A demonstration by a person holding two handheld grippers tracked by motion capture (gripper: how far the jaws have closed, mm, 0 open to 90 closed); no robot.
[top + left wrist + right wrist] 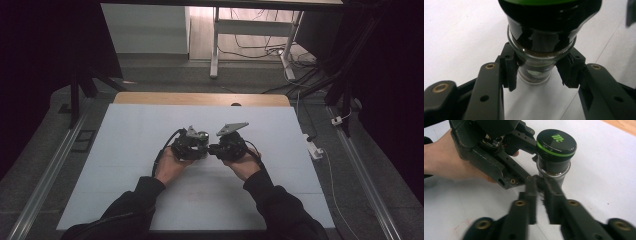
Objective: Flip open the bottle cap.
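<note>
Near bench (125,150) centre, I've got the left hand-held gripper (537,72) clamped on the glass body of the jar (554,162), just under its black green-banded lid (556,142). Right hand-held gripper (540,187) sits at the jar's 6 o'clock in its own view, jaws nearly shut, nothing between them, tips at the jar's lower glass. Risks: those closed tips nudge the jar and twist it in the left pads; glass is slick, so it could slip and drop, spilling the powder.

A white counter (125,150) fills mid-frame; beyond it, a white desk frame (216,45) and tangled floor cables (260,50) at upper right.
</note>
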